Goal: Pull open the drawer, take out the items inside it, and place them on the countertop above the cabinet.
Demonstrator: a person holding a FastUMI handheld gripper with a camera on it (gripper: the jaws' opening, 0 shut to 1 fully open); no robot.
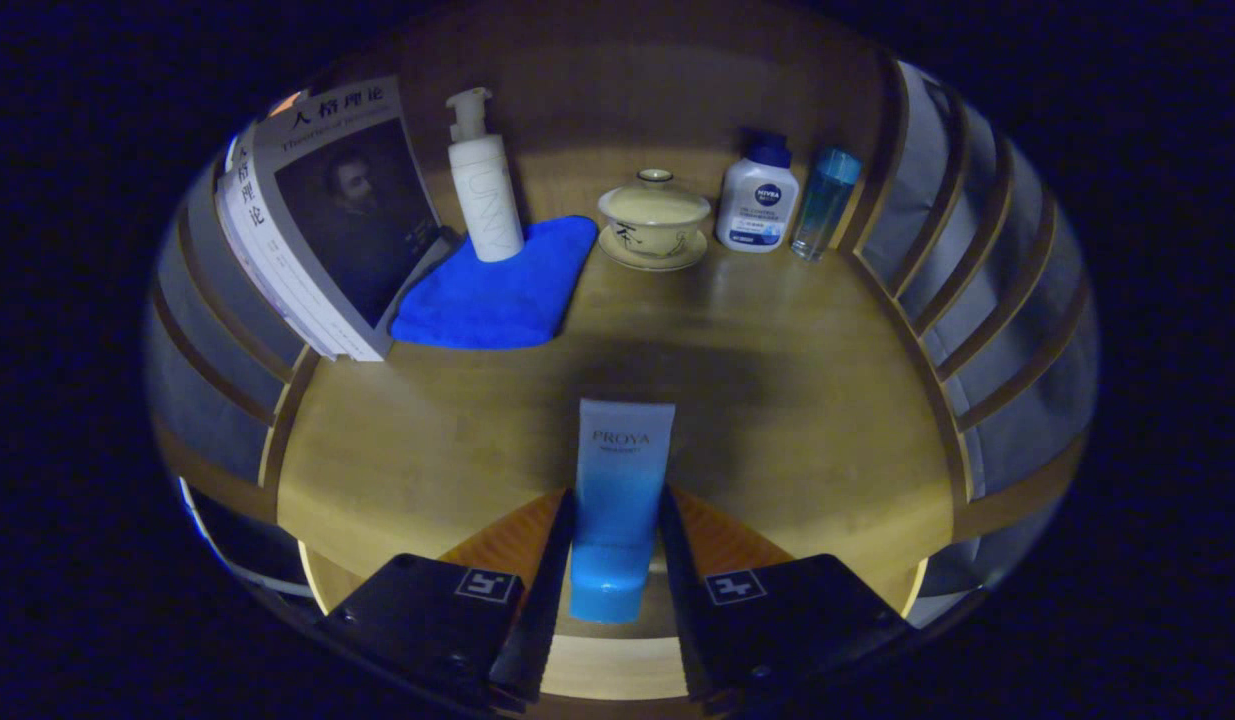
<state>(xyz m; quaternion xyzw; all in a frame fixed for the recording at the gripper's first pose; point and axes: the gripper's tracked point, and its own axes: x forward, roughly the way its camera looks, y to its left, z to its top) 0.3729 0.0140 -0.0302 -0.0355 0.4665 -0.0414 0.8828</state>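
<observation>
Blue-and-pale item held: a soft plastic cosmetic tube, pale grey at its flat crimped end and shading to bright blue at the cap (617,500), sits between the two fingers.
Gripper state: the black two-finger gripper (613,560) is clamped on the tube, both fingers pressing its blue lower half from either side.
Long axis: the tube runs straight ahead along the fingers, cap end back toward the gripper body, crimped end pointing forward over the wood.
Where it is: above the near part of the warm-toned wooden countertop (777,400); whether it touches the wood I cannot tell.
Key relation: bare wood lies directly ahead of and under the tube's forward end, so setting it down looks like a short lowering, not a reach.
Things beyond: a folded blue cloth (497,290) ahead to the left, with a white pump bottle (485,190) standing on its far part and a grey book with a portrait cover (327,220) leaning at its left side.
Further back: a cream lidded tea bowl on a saucer (654,218), a white lotion bottle with a dark blue cap (757,200) and a clear teal tumbler (825,203), all well apart from the tube.
Step judged: placing this item on the countertop; release is not yet done.
Risk judged: a round, soft tube may roll once freed, so laying it flat seems safer.
</observation>
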